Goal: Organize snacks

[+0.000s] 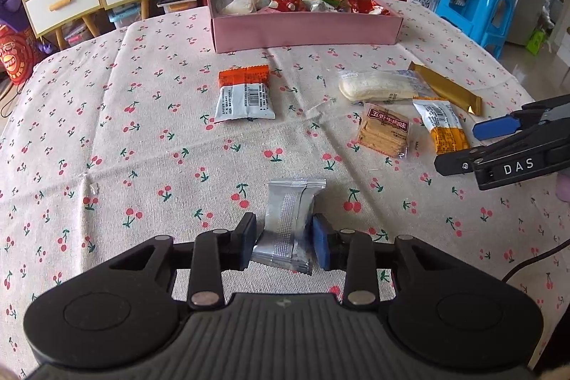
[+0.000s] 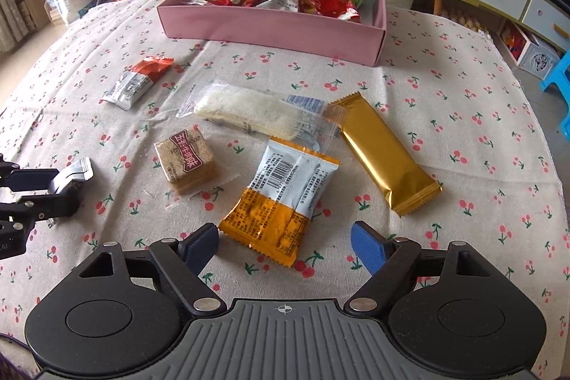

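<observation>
Here the left gripper (image 1: 284, 243) clamps a small silver foil packet (image 1: 290, 219), seemingly for the pink box (image 1: 306, 29); the right gripper (image 2: 285, 246) gapes astride an orange-and-white sachet (image 2: 281, 198).

A crinkled silver foil packet (image 1: 286, 223) lies on matt woven cherry-print cloth (image 1: 142, 138); the gold bar wrapper (image 2: 383, 154) is glossy.
</observation>
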Tool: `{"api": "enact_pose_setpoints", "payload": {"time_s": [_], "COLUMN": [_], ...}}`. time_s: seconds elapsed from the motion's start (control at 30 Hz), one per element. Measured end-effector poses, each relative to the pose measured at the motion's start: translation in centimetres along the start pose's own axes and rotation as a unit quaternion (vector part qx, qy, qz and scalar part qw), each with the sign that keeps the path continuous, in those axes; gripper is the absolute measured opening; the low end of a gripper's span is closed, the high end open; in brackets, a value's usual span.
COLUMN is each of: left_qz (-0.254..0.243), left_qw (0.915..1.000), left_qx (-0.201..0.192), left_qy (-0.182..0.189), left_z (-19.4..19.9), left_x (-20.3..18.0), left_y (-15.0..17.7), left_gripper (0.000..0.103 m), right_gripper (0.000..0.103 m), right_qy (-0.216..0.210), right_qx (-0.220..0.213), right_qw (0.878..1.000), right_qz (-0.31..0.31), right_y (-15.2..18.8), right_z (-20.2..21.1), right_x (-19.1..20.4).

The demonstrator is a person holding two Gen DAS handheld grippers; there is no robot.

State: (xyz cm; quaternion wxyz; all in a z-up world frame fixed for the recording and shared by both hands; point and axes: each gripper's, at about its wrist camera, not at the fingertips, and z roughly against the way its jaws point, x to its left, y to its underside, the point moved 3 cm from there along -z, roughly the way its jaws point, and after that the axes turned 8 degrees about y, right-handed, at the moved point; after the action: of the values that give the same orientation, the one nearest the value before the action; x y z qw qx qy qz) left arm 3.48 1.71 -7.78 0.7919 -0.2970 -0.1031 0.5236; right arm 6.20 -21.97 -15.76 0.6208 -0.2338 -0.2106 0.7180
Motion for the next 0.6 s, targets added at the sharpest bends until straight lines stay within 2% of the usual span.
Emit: {"api": "enact_pose_setpoints", "payload": {"time_s": [0.2, 0.33, 0.4, 0.5, 0.6], "left_qz": [0.002, 0.003, 0.004, 0.006, 0.013], "left_qw": [1.0, 1.0, 1.0, 1.0, 0.9999], "left_qx": [0.0, -0.001, -0.001, -0.001, 0.0], "left_qy": [0.0, -0.001, -0.001, -0.002, 0.001], "left_z": [0.0, 0.0, 0.1, 0.1, 0.2], "left_x": [0.1, 0.2, 0.2, 0.2, 0.4], "left_y": [0.0, 0.0, 0.0, -0.1, -0.2], "left_gripper": [0.031, 0.029, 0.029, 0.027, 0.024], "right_gripper": [0.075, 0.071, 0.059, 0.046, 0.042], "right_qy": [-0.02, -0.011, -0.01, -0.01, -0.014], "right_qx": [-0.015, -0.024, -0.027, -0.026, -0.021], "right_qw": [1.0, 1.0, 1.0, 1.0, 1.0], "right_qz": [0.004, 0.011, 0.005, -0.006, -0.015], "right_y": [-0.5, -0.8, -0.9, -1.1, -1.1], "right_z": [-0.1, -0.4, -0.3, -0.2, -0.2], "right_x": [1.1, 1.5, 1.3, 0.7, 0.3]}}
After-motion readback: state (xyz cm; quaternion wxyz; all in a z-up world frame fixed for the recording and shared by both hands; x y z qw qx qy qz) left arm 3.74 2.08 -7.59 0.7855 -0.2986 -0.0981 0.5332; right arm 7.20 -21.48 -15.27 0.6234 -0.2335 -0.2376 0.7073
